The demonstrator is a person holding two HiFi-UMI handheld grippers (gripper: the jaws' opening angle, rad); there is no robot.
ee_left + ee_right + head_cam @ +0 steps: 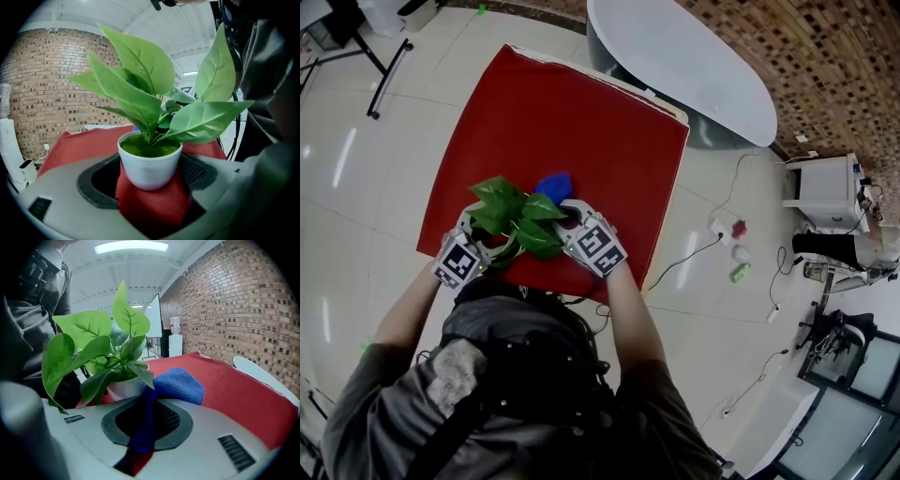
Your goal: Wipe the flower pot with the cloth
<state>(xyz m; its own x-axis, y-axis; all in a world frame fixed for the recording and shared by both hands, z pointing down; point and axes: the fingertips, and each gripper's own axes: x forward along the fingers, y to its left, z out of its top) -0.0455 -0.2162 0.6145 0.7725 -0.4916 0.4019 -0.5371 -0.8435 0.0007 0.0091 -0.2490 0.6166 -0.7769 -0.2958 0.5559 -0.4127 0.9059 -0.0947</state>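
Observation:
A white flower pot (150,166) with broad green leaves (517,217) stands near the front edge of the red-covered table (572,112). My left gripper (151,183) has its jaws on either side of the pot and is shut on it. The blue cloth (180,385) hangs bunched just right of the plant. A strip of it runs down between the jaws of my right gripper (149,416), which is shut on it. In the head view the left gripper (490,247) and right gripper (569,225) flank the plant, with the blue cloth (553,185) behind the leaves.
A white oval table (694,66) stands beyond the red one, against a brick wall (825,66). A white cabinet (825,192), small bottles and cables (712,239) lie on the tiled floor to the right. Black stand legs (380,75) are at the upper left.

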